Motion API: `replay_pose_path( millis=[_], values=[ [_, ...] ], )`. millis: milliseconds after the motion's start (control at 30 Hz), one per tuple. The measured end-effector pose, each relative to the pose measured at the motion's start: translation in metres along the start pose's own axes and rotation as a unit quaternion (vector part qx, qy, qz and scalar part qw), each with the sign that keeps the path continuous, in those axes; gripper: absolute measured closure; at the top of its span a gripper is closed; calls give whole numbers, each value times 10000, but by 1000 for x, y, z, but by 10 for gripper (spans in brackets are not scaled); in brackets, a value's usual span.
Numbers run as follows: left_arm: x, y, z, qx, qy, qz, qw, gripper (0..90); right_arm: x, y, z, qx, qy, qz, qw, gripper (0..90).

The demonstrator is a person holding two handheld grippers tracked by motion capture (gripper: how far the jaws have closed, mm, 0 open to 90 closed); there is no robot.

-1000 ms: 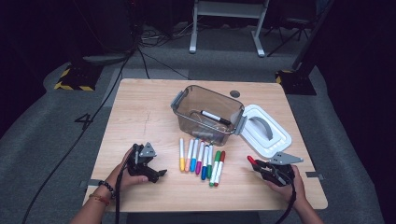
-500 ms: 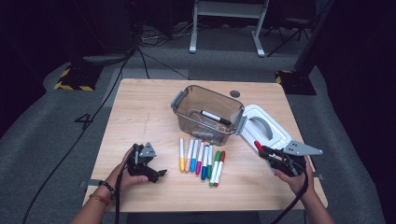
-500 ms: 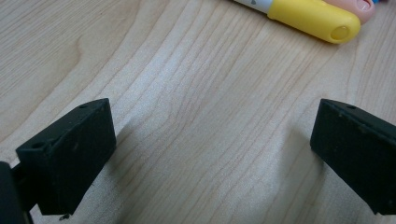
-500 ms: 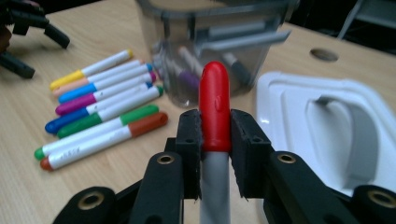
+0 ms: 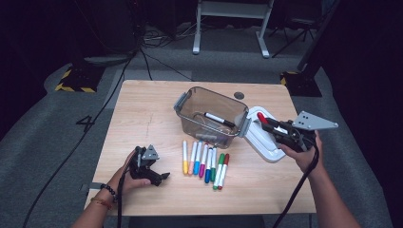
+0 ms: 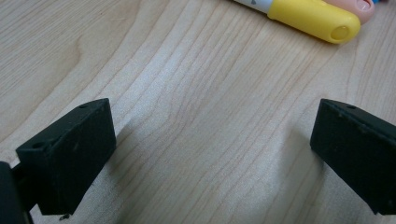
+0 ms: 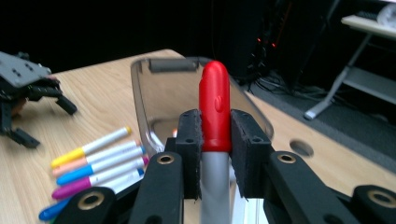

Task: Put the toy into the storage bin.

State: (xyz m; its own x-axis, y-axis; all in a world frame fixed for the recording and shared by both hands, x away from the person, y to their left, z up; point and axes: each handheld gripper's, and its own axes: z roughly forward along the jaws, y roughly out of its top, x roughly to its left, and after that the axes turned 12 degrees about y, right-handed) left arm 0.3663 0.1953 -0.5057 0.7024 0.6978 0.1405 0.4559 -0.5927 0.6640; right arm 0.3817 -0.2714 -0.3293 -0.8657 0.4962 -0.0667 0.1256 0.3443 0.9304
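Taking the clear plastic bin (image 5: 211,116) in the middle of the table (image 5: 142,118) as the landmark, the nearest thing to the person is the left gripper (image 5: 159,176), which sits low on the table on the near left side of the bin, well apart from it. In the left gripper view its jaws stand wide apart over bare wood with nothing between them, and the yellow cap of a marker (image 6: 313,17) lies just beyond them.

Between that gripper and the bin lies a row of markers (image 5: 205,161), side by side on the table just in front of the bin's near wall. From the left they show yellow, peach, blue and magenta caps, then further ones with a green and a red end at the right of the row.

The right gripper (image 5: 263,118) is held up off the table at the bin's right side, just beside its right rim. Its jaws are closed tight on a red-capped marker (image 7: 215,109), gripping it at the lower part of the cap, so that the red tip sticks out past the jaws toward the bin and the grey barrel runs back between them.

Under the right gripper, touching the bin's right edge, lies the white lid (image 5: 263,142) flat on the table.

Inside the bin a single black-capped marker (image 5: 219,118) rests on the bottom, lying slantwise. Beyond the bin, a round hole (image 5: 239,95) shows in the table near its far edge.
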Motion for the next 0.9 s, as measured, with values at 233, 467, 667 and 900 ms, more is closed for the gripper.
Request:
replay_pose_path(
  millis=[233, 467, 667, 900],
  values=[
    [0, 0, 0, 1, 0, 1, 10000, 5, -5, 38, 20, 2, 202, -206, 9996, 745],
    [0, 0, 0, 4, -1, -2, 10000, 5, -3, 62, 49, 103, 412, -347, 9985, 745],
    [0, 0, 0, 5, -1, -2, 10000, 6, -1, 70, 76, 202, 589, -344, 9975, 745],
    [0, 0, 0, 5, -1, -1, 10000, 5, -4, 76, 110, 440, 711, -254, 9962, 745]
  ],
)
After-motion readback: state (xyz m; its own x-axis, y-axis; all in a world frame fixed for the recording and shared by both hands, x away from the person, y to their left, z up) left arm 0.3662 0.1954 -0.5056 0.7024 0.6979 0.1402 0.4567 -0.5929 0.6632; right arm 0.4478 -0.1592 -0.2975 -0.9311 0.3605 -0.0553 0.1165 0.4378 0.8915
